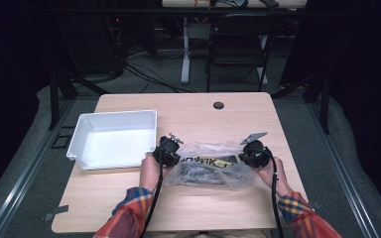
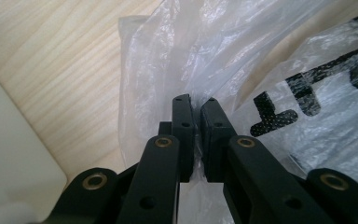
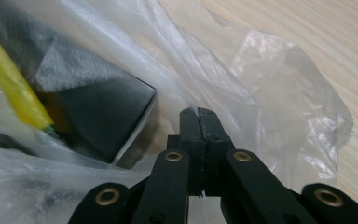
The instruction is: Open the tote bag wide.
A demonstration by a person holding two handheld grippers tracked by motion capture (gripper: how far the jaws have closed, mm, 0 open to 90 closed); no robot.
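Now the clear plastic bag (image 1: pixel 209 166) lies on the wooden table (image 1: pixel 188 111) beside a white tray (image 1: pixel 113 138) — the left gripper (image 2: pixel 195 103) and right gripper (image 3: pixel 199 113) each pinch its film, jaws pressed together

High view overlooks the table (image 1: pixel 188 111); gripper views closely share the plastic bag (image 2: pixel 261 56).
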